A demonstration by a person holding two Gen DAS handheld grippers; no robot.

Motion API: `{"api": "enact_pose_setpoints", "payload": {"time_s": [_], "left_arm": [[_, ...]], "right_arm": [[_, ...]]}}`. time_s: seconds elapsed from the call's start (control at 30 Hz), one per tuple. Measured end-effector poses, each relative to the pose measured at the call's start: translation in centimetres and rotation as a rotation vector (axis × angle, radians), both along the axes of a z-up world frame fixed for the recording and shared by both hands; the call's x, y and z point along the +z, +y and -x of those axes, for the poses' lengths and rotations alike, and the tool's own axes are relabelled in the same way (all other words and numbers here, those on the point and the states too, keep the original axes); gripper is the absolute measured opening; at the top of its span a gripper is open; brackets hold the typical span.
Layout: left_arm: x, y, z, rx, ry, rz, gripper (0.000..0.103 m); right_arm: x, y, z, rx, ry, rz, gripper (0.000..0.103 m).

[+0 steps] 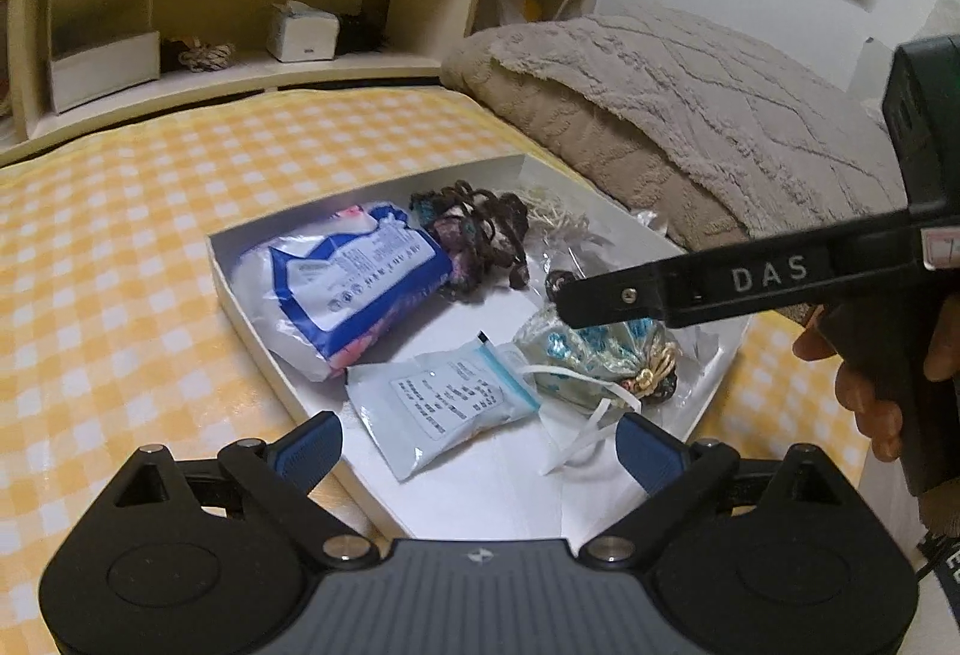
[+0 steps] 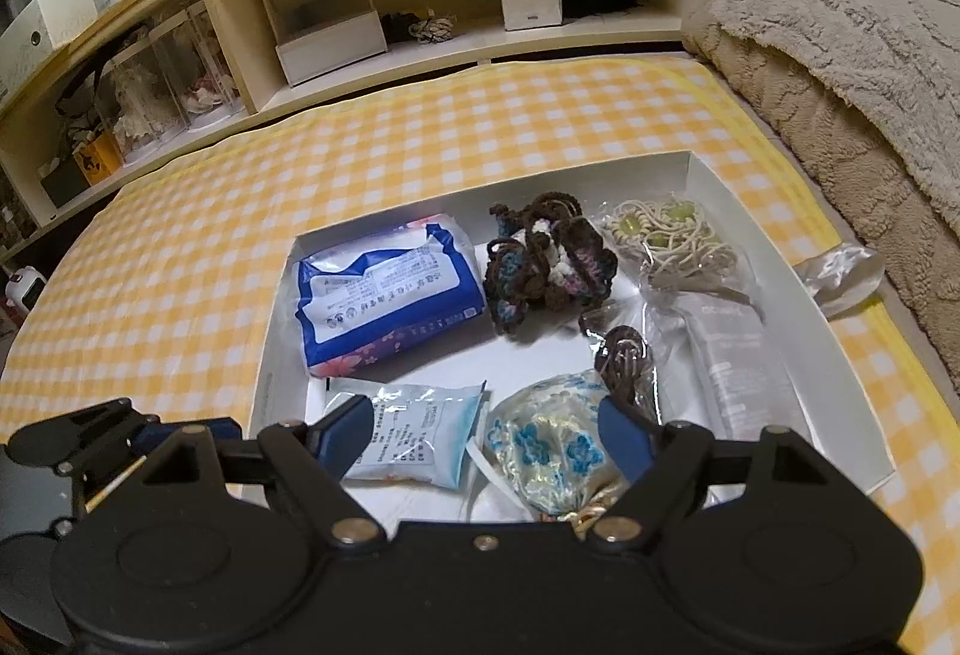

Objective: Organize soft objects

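A shallow white box lies on the yellow checked bedsheet. In it are a blue tissue pack, a brown crocheted piece, a small pale blue sachet, a silk pouch with blue flowers and a bagged cream cord item. My left gripper is open and empty over the box's near edge. My right gripper is open and empty just above the pouch and sachet; its finger shows in the left wrist view.
A folded beige blanket lies right of the box. A wooden headboard shelf behind the bed holds a tissue box, small boxes and clutter. A clear plastic wrapper lies beside the box.
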State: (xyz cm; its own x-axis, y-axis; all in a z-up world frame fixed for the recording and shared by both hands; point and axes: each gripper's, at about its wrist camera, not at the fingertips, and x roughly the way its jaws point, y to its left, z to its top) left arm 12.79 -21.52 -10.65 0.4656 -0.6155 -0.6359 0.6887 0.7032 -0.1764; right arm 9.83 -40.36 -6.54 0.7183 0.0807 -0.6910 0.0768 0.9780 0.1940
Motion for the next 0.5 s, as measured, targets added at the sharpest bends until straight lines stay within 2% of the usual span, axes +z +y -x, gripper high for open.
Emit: {"api": "enact_pose_setpoints", "payload": {"time_s": [0.3,0.5], "left_arm": [[3.3,1.9,0.8,0.061,-0.036,0.013,0.101],[6.0,3.7,2.1,0.104,-0.070,0.030,0.103]], "right_arm": [[2.7,0.3,1.5,-0.018,-0.055,-0.041,0.087],[5.7,1.4,3.4,-0.019,-0.099,-0.027,0.093]]}}
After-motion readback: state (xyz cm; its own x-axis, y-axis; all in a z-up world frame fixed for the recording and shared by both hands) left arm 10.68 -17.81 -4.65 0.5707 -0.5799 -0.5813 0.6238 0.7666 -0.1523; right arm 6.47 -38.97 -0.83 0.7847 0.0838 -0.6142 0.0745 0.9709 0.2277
